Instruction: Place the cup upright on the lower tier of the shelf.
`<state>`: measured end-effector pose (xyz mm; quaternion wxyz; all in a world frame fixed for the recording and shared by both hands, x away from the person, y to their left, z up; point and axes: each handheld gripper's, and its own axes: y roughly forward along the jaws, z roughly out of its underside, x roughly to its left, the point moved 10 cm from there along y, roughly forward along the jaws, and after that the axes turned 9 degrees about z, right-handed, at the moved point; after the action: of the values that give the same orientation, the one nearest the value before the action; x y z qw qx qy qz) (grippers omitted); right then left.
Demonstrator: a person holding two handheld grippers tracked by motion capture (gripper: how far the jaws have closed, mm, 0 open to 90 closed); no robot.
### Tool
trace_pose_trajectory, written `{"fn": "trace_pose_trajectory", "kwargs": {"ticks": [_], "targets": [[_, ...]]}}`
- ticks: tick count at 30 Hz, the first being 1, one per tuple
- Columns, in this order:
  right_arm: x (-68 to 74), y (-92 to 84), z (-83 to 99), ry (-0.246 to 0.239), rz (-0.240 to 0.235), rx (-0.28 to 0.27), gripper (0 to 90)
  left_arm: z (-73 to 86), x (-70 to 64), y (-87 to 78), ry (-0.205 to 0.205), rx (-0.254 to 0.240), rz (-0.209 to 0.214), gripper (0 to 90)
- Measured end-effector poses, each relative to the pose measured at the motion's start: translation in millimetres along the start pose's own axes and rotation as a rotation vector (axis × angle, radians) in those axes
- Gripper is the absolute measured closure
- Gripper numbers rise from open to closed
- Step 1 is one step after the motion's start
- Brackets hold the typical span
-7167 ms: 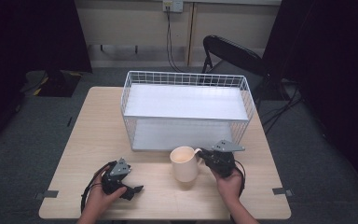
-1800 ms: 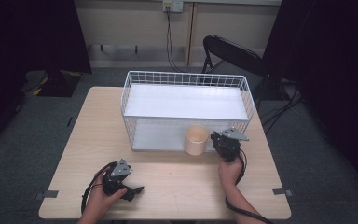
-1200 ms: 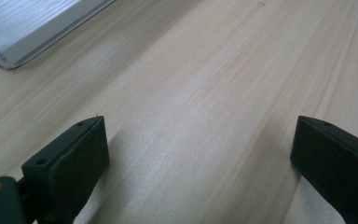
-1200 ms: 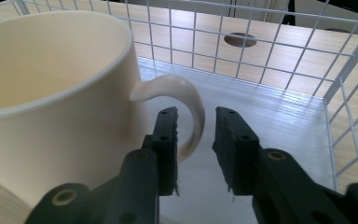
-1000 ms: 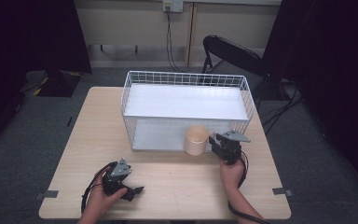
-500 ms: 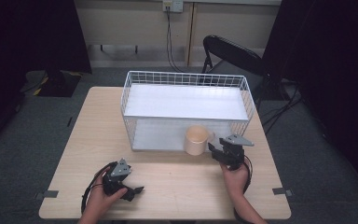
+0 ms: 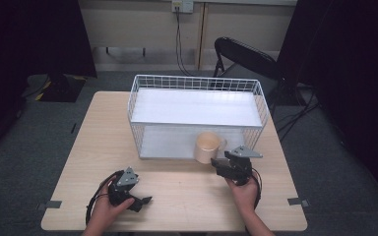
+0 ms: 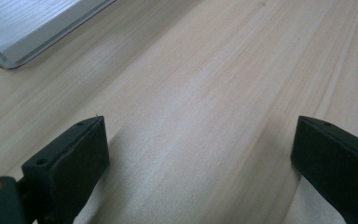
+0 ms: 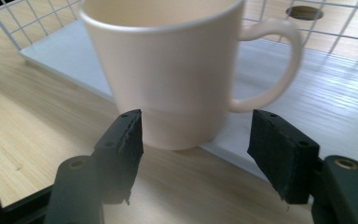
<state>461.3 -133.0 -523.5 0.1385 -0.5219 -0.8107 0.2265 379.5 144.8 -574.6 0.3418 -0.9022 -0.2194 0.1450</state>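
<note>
— What's in front of you, biggest thing first?

— The wooden bench (image 7: 88,142). On its far half stands my white wire basket (image 7: 197,88) with two white shelves, its front open toward me.

— And the mug?

— The cream mug (image 7: 207,147) stands upright on the front edge of the lower shelf (image 7: 167,142), toward the right end, handle pointing right in my right gripper view.

— Your grippers?

— My right hand-held gripper (image 9: 196,135) sits just in front of the mug, jaws spread apart, one at each side of the mug's base and not touching it. My left hand-held gripper (image 8: 200,144) rests low over bare bench near my front left, jaws wide apart with only wood between them.
</note>
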Motion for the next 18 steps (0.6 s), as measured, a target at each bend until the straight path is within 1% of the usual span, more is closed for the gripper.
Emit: {"fn": "trace_pose_trajectory", "kwargs": {"ticks": [4,13,18], "targets": [[8.7,5.0,-2.0,-0.013,-0.011,0.003,34.6,0.0,0.0,0.0,0.0,0.0,0.0,3.7],[13.3,9.0,-6.7,-0.023,-0.01,0.005,35.6,0.0,0.0,0.0,0.0,0.0,0.0,3.7],[12.9,10.9,-8.5,-0.027,-0.001,0.003,38.6,0.0,0.0,0.0,0.0,0.0,0.0,3.7]]}}
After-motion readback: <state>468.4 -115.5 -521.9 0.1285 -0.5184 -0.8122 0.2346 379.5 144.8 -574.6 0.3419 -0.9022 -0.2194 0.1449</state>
